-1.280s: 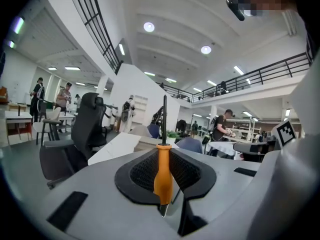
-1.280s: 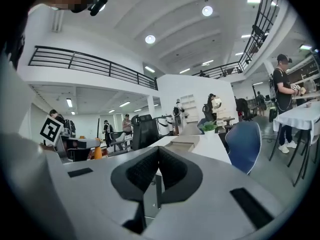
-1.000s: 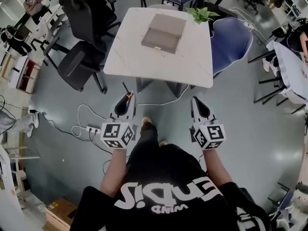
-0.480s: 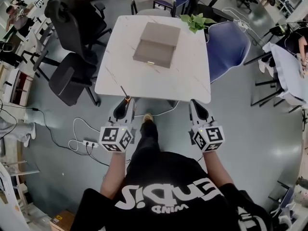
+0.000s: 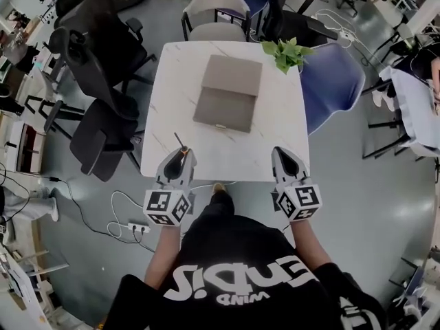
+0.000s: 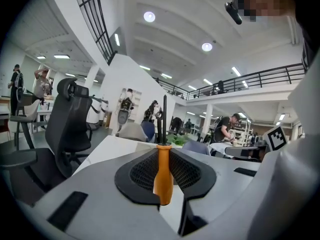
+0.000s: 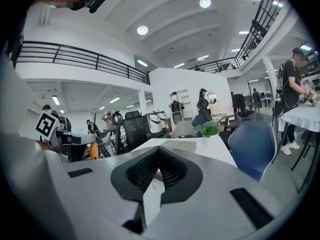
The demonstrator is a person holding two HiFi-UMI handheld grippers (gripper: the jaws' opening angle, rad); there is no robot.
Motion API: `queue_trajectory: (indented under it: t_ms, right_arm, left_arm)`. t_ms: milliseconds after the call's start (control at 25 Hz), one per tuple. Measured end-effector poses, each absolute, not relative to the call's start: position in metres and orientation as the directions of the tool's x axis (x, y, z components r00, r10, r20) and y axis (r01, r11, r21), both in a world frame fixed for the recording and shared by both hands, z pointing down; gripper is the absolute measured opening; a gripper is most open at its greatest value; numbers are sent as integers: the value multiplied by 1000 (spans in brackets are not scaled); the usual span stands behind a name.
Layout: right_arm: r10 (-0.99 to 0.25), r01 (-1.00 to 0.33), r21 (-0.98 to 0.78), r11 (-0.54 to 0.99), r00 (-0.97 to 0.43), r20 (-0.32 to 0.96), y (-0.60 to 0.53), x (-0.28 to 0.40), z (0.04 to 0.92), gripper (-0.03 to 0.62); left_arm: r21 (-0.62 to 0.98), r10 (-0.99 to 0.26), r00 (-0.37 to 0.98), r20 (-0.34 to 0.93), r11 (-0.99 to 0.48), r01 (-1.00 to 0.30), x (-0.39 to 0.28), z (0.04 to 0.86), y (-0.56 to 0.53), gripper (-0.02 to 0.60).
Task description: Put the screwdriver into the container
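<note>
Left tool (image 5: 180, 155) (image 6: 162, 151) is clamped on the orange handle of one screwdriver (image 5: 180, 145) (image 6: 163, 176), whose dark shaft stands up past the jaw tips; right tool (image 5: 282, 157) (image 7: 159, 154) has its jaws drawn together with nothing between them. A second ago both tools hung over the floor short of the table (image 5: 177, 81); now their tips reach over its near edge, and the table sits closer under the head camera. The left tool held the screwdriver then too.

Counted: two tools, one screwdriver, one container (image 5: 229, 93), one table, one plant (image 5: 287, 52); around the table are two black office chairs (image 5: 103, 133) on its left, one pale chair (image 5: 216, 5) at its far edge and one blue chair (image 5: 333, 81) on its right. One power strip (image 5: 137, 227) lies on the floor by the person's left side.

The container – flat and grey-brown – lies in the middle of the table, well ahead of both tools; the white strip between it and the near edge is bare, as are the margins left and right of it. The plant stands at the far right corner – apart from the container.
</note>
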State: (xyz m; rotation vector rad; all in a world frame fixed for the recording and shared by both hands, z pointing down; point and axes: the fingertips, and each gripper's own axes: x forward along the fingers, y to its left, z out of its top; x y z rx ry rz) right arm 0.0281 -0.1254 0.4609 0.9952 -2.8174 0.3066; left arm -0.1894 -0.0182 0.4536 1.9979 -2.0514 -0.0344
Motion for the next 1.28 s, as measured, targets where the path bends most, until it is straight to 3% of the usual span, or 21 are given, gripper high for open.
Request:
queue_trajectory:
  t_ms: [400, 800, 1280]
  right_arm:
    - [-665, -692, -157, 705, -721, 194, -196, -28, 454, 9]
    - [-655, -687, -168, 707, -726, 211, -224, -35, 450, 10]
    - [-629, -655, -170, 736, -755, 188, -246, -30, 444, 10]
  left_arm:
    - [190, -972, 129, 199, -91, -978, -235, 450, -108, 74]
    - [176, -965, 157, 210, -120, -977, -241, 444, -148, 74]
    - [2, -905, 266, 332, -282, -960, -224, 448, -206, 74]
